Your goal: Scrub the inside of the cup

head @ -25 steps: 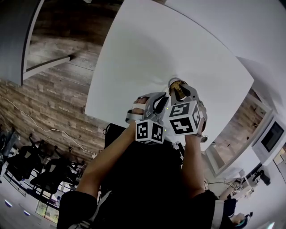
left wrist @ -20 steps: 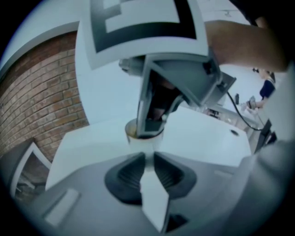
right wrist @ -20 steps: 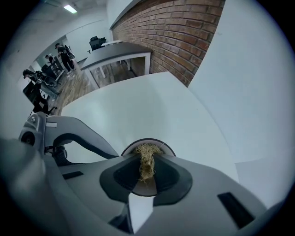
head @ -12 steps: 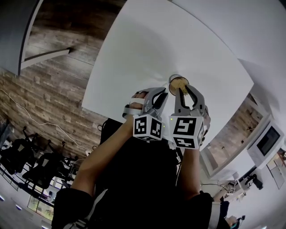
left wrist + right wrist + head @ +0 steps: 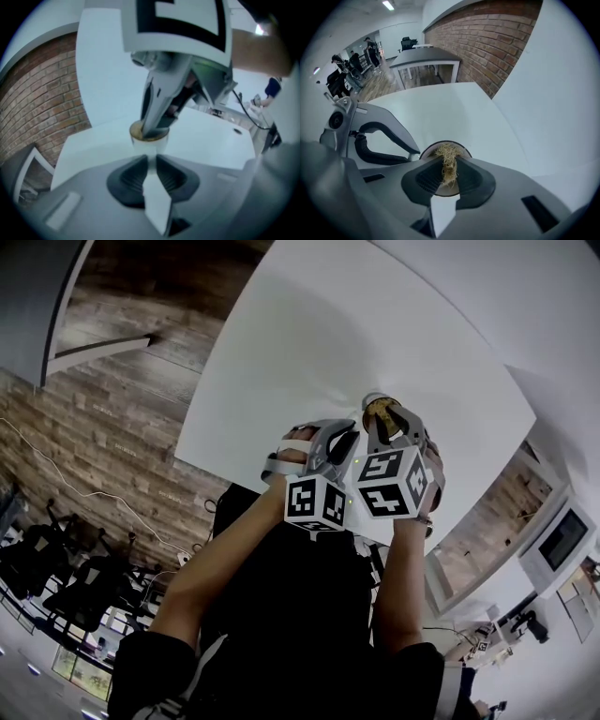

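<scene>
Head view: You hold both grippers side by side over the near edge of the white bench (image 5: 309, 343), forearms reaching forward and marker cubes facing the camera. The cup (image 5: 378, 405) is at the tips of the right gripper (image 5: 384, 424), mouth up, its long axis upright to the bench. The left gripper (image 5: 343, 446) comes at it from the left, with your left hand (image 5: 292, 448) wrapped round the gripper body. Your right hand (image 5: 427, 474) tips its gripper steeply down at the cup.

Left gripper view: The left fingers are drawn to a narrow slit, pinched on a pale part of the cup's near side. The cup (image 5: 149, 139) stands upright just beyond their tips. The right gripper descends from above, its tips inside the cup's mouth. Whether the cup's base rests on the bench cannot be told.

Right gripper view: This view looks straight down into the cup's round mouth (image 5: 432, 148). The right fingers are clamped on a straw-coloured fibre scrubber (image 5: 449, 168), which hangs within the rim. One left finger (image 5: 384, 129) meets the cup's rim from the left.
</scene>
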`<state>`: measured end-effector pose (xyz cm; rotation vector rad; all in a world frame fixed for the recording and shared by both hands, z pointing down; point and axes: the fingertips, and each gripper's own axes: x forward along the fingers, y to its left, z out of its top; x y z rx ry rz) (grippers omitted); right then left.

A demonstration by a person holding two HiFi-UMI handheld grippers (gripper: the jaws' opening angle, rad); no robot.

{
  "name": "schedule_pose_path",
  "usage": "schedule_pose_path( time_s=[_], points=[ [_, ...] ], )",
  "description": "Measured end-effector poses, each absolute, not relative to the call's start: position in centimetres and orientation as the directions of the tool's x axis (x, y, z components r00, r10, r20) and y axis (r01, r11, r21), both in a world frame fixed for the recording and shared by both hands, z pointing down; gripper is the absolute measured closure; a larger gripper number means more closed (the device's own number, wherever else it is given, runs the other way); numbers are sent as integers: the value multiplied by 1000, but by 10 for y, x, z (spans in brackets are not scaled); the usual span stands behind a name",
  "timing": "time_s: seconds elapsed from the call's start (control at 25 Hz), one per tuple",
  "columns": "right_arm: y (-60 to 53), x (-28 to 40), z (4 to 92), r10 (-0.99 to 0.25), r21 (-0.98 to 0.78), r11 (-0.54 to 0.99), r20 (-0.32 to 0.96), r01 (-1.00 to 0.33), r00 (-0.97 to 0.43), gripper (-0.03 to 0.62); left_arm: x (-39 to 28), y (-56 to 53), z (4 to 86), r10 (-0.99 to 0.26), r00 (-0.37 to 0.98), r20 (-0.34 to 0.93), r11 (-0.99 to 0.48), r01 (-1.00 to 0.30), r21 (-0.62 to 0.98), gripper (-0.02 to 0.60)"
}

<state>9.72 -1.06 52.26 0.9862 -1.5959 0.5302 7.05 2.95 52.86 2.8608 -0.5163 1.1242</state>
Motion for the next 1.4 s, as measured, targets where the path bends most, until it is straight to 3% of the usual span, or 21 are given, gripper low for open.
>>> schedule_pose_path(
  time_s=[0.16, 0.72, 1.4],
  points=[
    [-9, 90, 537, -230, 149, 609, 973, -779, 6, 539, 67, 31, 530, -297, 679, 671, -945, -309, -106, 517],
    [1, 111, 478, -316, 250, 541, 945, -803, 82, 539, 68, 28, 530, -336, 654, 678, -925, -366, -104, 522],
    [-1, 99, 536, -138, 103, 641, 990, -761, 17, 539, 70, 26, 529, -343, 659, 670, -924, -366, -113, 522]
  ],
)
